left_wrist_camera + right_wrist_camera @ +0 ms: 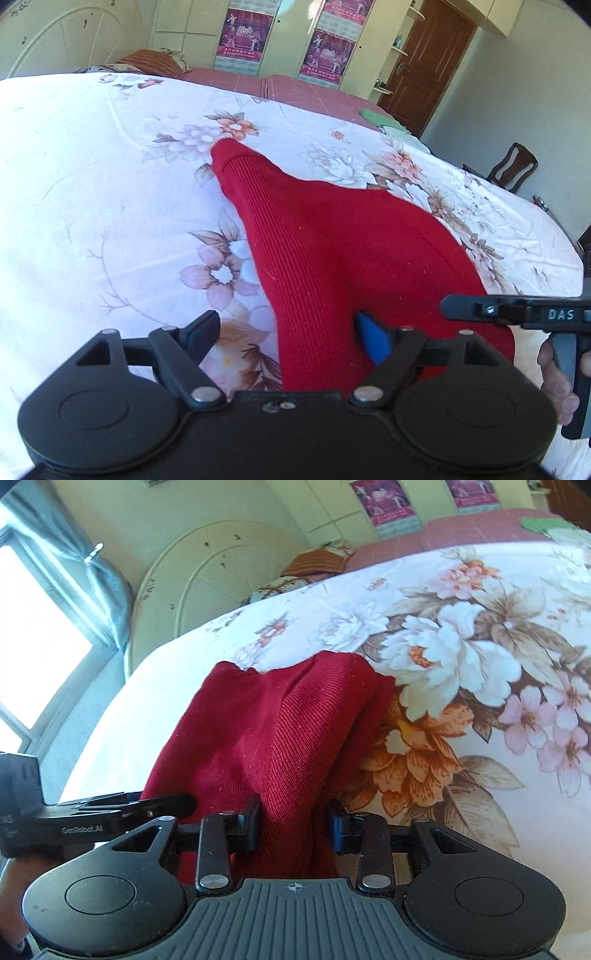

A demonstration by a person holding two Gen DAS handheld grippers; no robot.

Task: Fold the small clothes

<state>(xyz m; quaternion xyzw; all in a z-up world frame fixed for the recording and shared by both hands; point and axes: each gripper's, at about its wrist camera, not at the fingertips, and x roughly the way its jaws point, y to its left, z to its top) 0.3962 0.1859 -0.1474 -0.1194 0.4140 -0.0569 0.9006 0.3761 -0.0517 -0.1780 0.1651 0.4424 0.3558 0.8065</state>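
Observation:
A red knit garment (332, 243) lies on the floral bed sheet (92, 177), one ribbed sleeve stretching away toward the far side. My left gripper (291, 332) is open, its fingers wide apart over the garment's near edge, the blue pad (373, 339) resting on the cloth. In the right wrist view the same red garment (273, 731) is bunched up, and my right gripper (295, 823) has its fingers on either side of a fold of it, closed onto the cloth. The right gripper also shows at the right edge of the left wrist view (517, 314).
The floral sheet (480, 646) covers a bed with a white round headboard (221, 572). Pillows (155, 62) lie at the head. A green cloth (376, 114) lies at the bed's far corner. A wooden chair (513, 166) and a brown door (428, 62) stand beyond.

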